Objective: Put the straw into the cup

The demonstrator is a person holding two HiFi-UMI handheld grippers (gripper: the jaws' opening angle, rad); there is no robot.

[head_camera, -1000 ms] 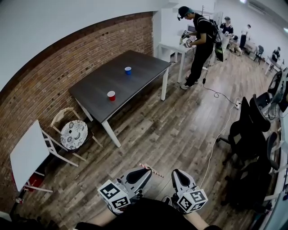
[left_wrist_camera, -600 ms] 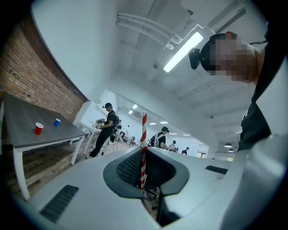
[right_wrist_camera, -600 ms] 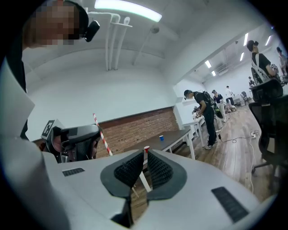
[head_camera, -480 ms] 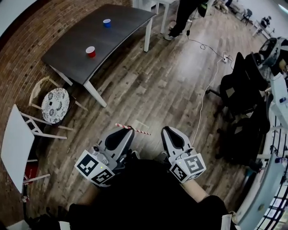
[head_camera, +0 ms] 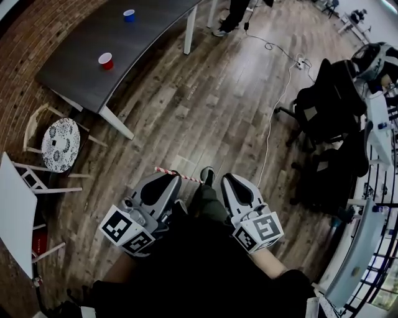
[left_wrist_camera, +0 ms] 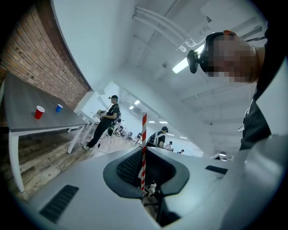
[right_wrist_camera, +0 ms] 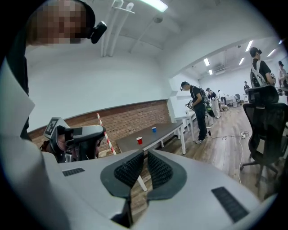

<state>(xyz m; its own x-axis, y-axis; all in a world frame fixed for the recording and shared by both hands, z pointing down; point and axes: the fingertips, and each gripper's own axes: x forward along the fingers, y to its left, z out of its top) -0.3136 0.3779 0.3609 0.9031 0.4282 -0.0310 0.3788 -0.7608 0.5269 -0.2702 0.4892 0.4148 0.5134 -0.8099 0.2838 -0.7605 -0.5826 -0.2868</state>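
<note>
My left gripper (head_camera: 168,179) is shut on a red-and-white striped straw (head_camera: 178,175), which lies crosswise at its tip above the wooden floor. In the left gripper view the straw (left_wrist_camera: 144,148) stands upright between the closed pads of the left gripper (left_wrist_camera: 144,155). A red cup (head_camera: 106,60) and a blue cup (head_camera: 129,15) stand on the dark table (head_camera: 74,68), far off at the upper left. My right gripper (head_camera: 229,181) is beside the left one, shut and holding nothing. The right gripper view shows the right gripper (right_wrist_camera: 139,168), the red cup (right_wrist_camera: 139,140) and the blue cup (right_wrist_camera: 154,130).
A chair with a patterned cushion (head_camera: 60,144) and a white folding table (head_camera: 15,211) stand at the left. Black office chairs (head_camera: 320,105) line the right side. A white cable (head_camera: 272,118) runs across the wooden floor. A person (right_wrist_camera: 198,112) stands by a white table beyond the dark one.
The head view has tipped further down and the dark table has slid to the upper left corner. Both grippers sit higher in the frame, with the straw still held.
</note>
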